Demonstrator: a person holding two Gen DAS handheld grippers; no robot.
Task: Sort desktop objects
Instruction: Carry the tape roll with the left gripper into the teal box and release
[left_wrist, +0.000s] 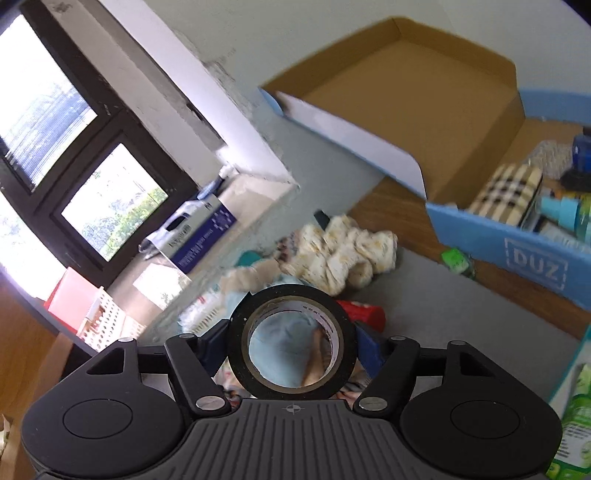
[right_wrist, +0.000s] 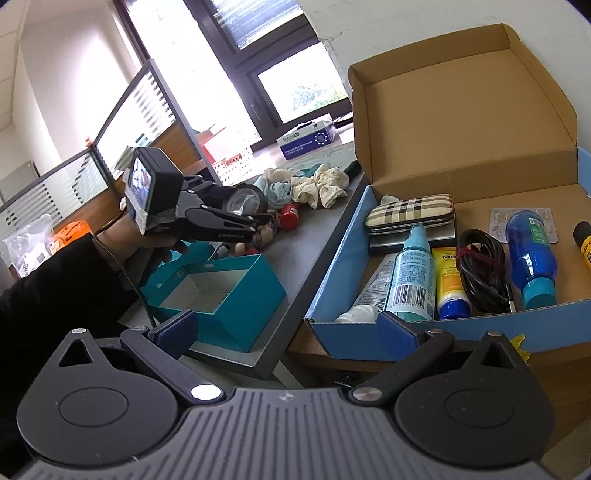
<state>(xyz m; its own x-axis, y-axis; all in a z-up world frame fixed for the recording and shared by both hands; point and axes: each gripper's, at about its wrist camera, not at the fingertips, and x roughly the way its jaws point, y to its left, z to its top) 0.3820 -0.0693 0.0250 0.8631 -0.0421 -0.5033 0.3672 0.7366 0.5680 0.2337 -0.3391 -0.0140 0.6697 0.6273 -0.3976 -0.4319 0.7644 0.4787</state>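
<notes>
The left gripper (left_wrist: 291, 350) has its 2 blue pads pressed against a roll of black tape (left_wrist: 291, 341), held upright so its hollow core faces the lens; faint print runs inside the core but is too small to read. From the right wrist view the same tool is lifted off the desk, gripped by a hand (right_wrist: 155, 245) in a black sleeve (right_wrist: 55, 295), tape pointing toward a heap of small clothes (right_wrist: 317, 184) on the grey desk mat (right_wrist: 317, 240). The right gripper (right_wrist: 291, 328) hangs with its fingers spread wide and nothing between them, low at the desk's near edge. Just ahead of it sits an open teal box (right_wrist: 221, 295), and to its right a blue cardboard box (left_wrist: 517, 254) with its lid up, "DUZ" stamped on its side. Inside lie a plaid case (right_wrist: 410, 214), a spray bottle (right_wrist: 412, 273) with a barcode, a yellow tube (right_wrist: 448, 284), a coiled black cable (right_wrist: 480, 269) and a blue bottle (right_wrist: 532, 258). A glove carton (right_wrist: 308, 138) stands on the sill beneath dark-framed windows (right_wrist: 280, 55); striped office partitions (right_wrist: 122, 122) run off to the left.
</notes>
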